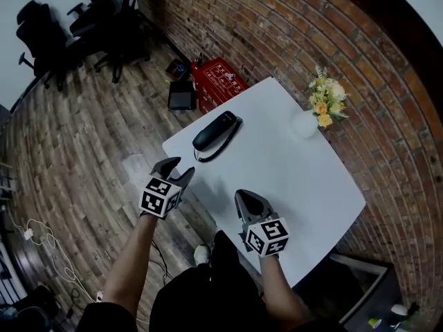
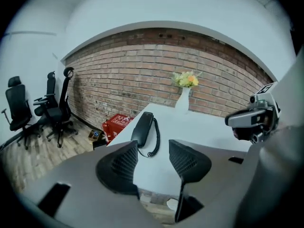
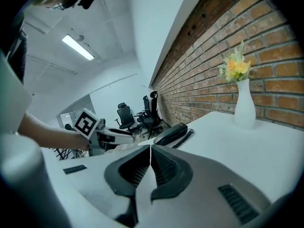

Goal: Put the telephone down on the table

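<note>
A black telephone handset with a coiled cord lies flat on the white table, near its far left corner. It also shows in the left gripper view as the handset and in the right gripper view as the handset. My left gripper hovers off the table's left edge, short of the phone, open with nothing between its fingers. My right gripper sits over the table's near edge with its jaws together, holding nothing.
A white vase with yellow flowers stands at the table's far side by the brick wall. A red box and a black case lie on the wooden floor beyond the table. Black office chairs stand farther back.
</note>
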